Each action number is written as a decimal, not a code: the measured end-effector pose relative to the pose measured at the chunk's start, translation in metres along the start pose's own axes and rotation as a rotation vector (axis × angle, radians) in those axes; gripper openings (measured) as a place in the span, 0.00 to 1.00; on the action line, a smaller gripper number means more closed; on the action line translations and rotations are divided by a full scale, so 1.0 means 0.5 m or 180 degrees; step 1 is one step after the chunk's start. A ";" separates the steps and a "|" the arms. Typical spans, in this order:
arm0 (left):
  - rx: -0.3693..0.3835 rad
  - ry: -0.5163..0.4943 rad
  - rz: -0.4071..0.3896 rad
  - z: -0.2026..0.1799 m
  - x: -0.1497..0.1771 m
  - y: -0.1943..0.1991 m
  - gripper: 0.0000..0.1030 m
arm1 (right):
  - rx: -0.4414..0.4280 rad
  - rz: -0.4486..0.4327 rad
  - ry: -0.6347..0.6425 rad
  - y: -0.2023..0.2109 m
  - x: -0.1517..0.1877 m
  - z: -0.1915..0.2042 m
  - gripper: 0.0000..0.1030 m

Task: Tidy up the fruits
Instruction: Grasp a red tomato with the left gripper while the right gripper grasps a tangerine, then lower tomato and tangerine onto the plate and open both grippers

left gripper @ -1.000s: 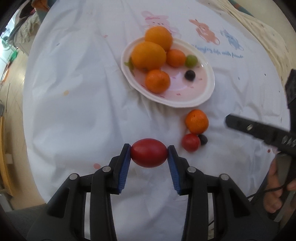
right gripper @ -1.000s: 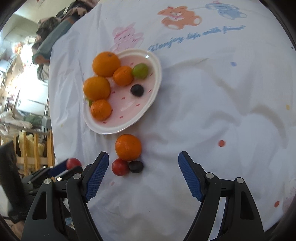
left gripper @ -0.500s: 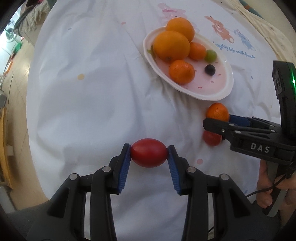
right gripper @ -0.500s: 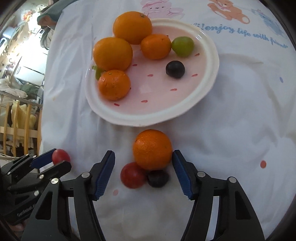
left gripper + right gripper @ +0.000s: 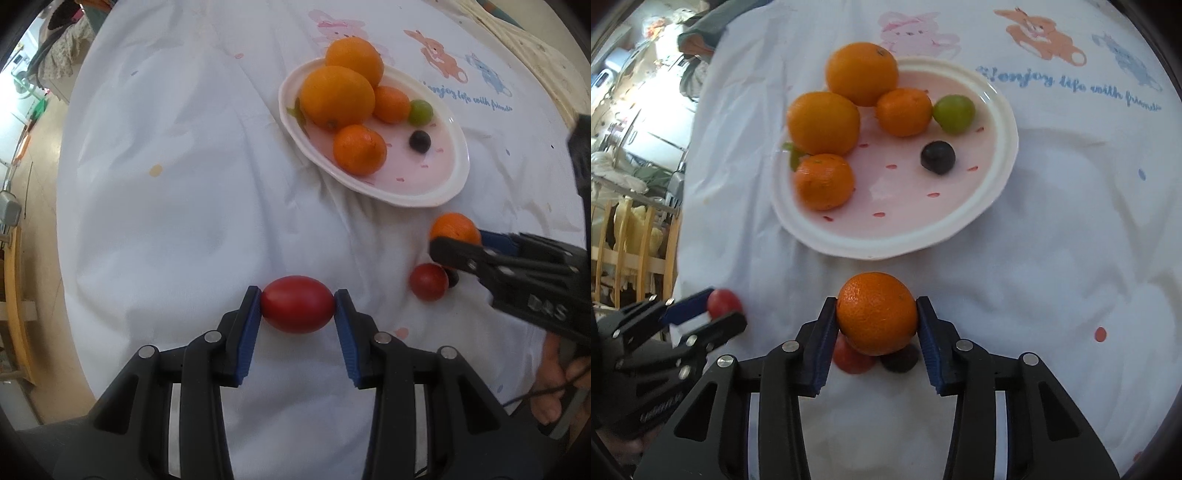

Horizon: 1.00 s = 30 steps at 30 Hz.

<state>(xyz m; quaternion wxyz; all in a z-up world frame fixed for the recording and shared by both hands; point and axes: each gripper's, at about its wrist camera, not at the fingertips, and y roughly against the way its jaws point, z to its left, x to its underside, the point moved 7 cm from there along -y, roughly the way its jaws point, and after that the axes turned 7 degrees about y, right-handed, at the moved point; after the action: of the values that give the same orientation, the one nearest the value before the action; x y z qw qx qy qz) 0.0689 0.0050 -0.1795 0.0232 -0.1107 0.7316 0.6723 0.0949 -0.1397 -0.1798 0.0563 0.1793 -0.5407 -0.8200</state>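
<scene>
My left gripper (image 5: 297, 309) is shut on a red oval tomato (image 5: 297, 310), held above the white cloth. My right gripper (image 5: 877, 314) is shut on a small orange (image 5: 876, 313), which also shows in the left wrist view (image 5: 455, 229). Under it lie a red tomato (image 5: 851, 357) and a dark grape (image 5: 899, 362); both show in the left wrist view, the tomato (image 5: 427, 281) and the grape (image 5: 452, 277). The white oval plate (image 5: 1004, 155) beyond holds several oranges (image 5: 823, 123), a green grape (image 5: 953, 113) and a dark grape (image 5: 937, 157).
The white tablecloth (image 5: 184, 184) has cartoon prints and blue lettering (image 5: 1067, 86) at the far side. The table's left edge drops to the floor and a wooden rack (image 5: 631, 236). A hand (image 5: 554, 387) holds the right gripper's handle at lower right.
My right gripper moved in over the loose orange and closed on it. My left gripper kept hold of the red tomato and shifted slightly.
</scene>
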 end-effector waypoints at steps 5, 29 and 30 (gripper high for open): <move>-0.0032 0.0047 -0.0081 0.004 -0.006 0.003 0.35 | -0.0128 -0.0182 -0.0205 0.051 0.001 -0.019 0.42; 0.0234 0.0078 -0.0583 -0.070 -0.147 0.113 0.35 | -0.0290 -0.1143 -0.0585 0.245 -0.144 -0.159 0.42; 0.0249 0.0044 -0.0589 -0.081 -0.157 0.110 0.35 | -0.0305 -0.1109 -0.0595 0.236 -0.151 -0.163 0.42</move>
<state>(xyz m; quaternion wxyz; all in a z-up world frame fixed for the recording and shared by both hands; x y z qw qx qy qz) 0.1393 -0.0209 -0.1075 0.0845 -0.1813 0.7441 0.6374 0.1818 -0.2368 -0.0836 -0.1284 0.1903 -0.4647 -0.8552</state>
